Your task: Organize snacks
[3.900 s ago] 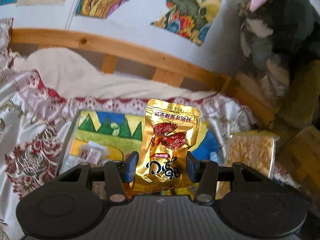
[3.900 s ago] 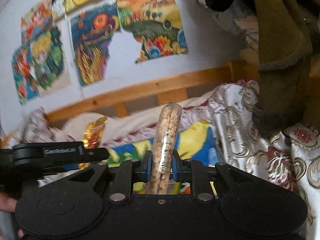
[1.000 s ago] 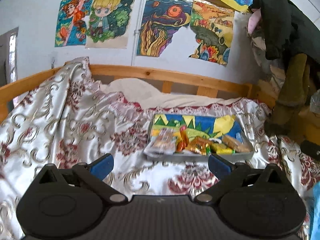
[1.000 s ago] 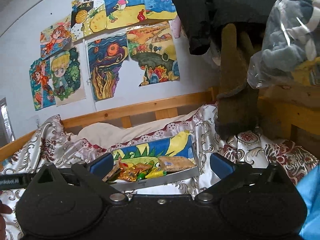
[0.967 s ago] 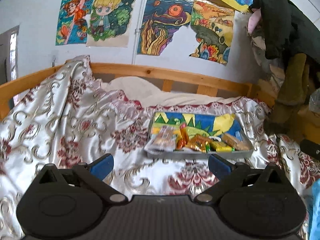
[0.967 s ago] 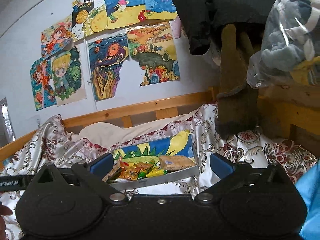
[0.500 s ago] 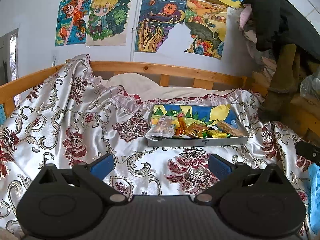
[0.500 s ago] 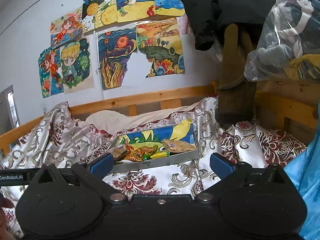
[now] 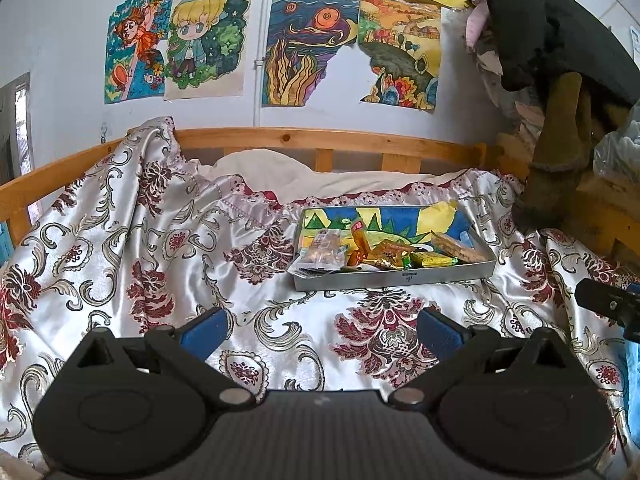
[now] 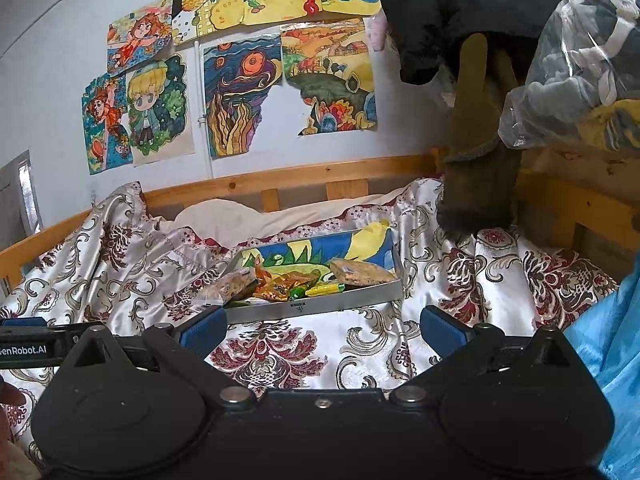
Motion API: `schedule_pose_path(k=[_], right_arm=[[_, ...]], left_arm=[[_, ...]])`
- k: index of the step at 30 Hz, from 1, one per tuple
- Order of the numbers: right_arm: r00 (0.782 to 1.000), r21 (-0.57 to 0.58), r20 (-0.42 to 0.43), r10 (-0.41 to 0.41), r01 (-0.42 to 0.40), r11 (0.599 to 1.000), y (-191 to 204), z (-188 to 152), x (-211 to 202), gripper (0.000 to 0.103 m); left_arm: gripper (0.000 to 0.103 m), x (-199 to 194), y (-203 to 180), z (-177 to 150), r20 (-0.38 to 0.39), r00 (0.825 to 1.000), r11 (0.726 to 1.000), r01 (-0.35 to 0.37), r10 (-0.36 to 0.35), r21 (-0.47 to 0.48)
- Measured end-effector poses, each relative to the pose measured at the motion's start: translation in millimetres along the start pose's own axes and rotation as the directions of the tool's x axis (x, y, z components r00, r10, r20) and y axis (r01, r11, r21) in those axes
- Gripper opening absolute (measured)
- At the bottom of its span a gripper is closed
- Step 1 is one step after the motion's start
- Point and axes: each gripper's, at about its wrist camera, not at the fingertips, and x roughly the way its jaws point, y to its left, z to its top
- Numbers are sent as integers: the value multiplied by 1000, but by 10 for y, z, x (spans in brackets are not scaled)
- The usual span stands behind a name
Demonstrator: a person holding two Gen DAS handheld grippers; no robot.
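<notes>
Snacks (image 9: pixel 384 250) sit piled in the metal tray (image 9: pixel 394 278) on the bedspread (image 9: pixel 160 256); light, crinkly, slippery packets, so pinch a flat sealed edge. Left gripper (image 9: pixel 320 330) and right gripper (image 10: pixel 322 326) both spread wide, empty, well short of the tray.

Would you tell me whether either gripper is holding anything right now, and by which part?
Nothing is held. The left gripper and right gripper are both open and empty; the snacks lie in the tray.

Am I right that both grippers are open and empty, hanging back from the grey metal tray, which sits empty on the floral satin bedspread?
Not quite: the grey metal tray is not empty. The left wrist view shows snack packets in it. The rest holds: left gripper and right gripper are open and empty, back from it on the floral satin bedspread.
</notes>
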Motion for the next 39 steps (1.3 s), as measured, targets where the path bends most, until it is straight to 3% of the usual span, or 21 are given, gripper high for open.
schedule_pose_path(k=[31,39], right_arm=[[1000,-3,-5,-2,2,1000,8,7,7,102],[1000,-4,-9,-5,5,1000,7,6,7,102]], left_arm=[[103,9,3,-13,0,1000,1000,1,-1,10],[103,44,3,-37,-34,999,998,-39,40,50]])
